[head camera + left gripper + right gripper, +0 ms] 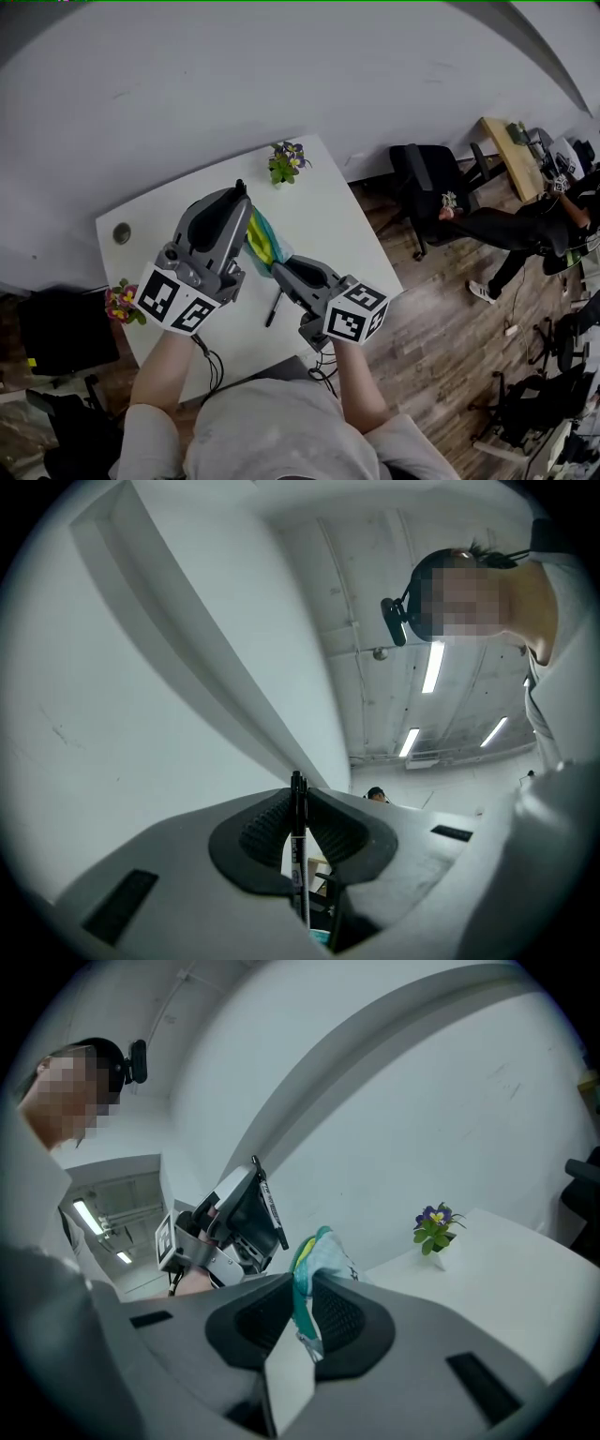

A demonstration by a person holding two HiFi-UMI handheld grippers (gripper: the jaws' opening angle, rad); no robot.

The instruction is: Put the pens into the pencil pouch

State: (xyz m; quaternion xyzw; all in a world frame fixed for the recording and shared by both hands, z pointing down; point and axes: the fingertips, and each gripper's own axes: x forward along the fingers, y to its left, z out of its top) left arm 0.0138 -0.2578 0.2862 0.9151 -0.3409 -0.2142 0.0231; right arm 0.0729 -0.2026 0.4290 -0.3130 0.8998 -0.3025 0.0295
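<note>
While the white table (pixel 347 234) is standing against a pale wall (pixel 281 66) on wood-plank flooring (pixel 441 319), a second person (pixel 525 225) is sitting off to the right near a dark office chair (pixel 422 178). Two pens are showing: a black pen (pixel 299 846) is being pinched upright in the narrow jaws of the left gripper (pixel 298 794), and a second pen (pixel 273 307) is lying on the table. One teal-and-yellow pencil pouch (pixel 314 1255) is hanging above the table, its edge clamped in the right gripper (pixel 305 1283). Two flowering plants are standing there: a far plant (pixel 286 164) and a left plant (pixel 122 305).
</note>
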